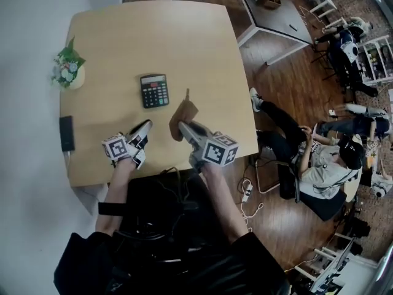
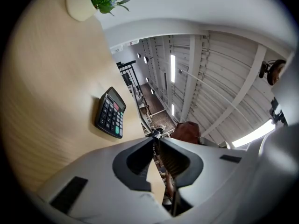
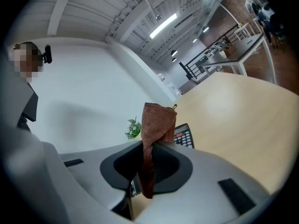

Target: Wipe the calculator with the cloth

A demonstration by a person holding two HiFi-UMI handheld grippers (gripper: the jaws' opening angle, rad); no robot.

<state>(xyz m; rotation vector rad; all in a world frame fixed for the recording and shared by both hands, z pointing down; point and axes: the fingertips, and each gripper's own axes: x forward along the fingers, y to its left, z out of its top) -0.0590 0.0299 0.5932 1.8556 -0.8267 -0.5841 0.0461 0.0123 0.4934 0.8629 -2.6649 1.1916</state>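
Note:
A black calculator (image 1: 154,90) lies flat on the light wooden table (image 1: 123,35), keys up. It also shows in the left gripper view as the calculator (image 2: 110,113) and behind the cloth as the calculator (image 3: 184,136). My right gripper (image 1: 182,126) is shut on a brown cloth (image 1: 183,117), which sticks up between its jaws as the cloth (image 3: 156,125). It hovers just right of and nearer than the calculator. My left gripper (image 1: 147,125) is shut with nothing in it, nearer than the calculator; the left gripper (image 2: 156,136) has its tips together.
A small pot of flowers (image 1: 69,69) stands at the table's left edge, and a black phone-like slab (image 1: 66,133) lies nearer on that side. A person (image 1: 319,158) sits on the floor to the right, beyond the table. Another table (image 1: 276,11) stands farther off.

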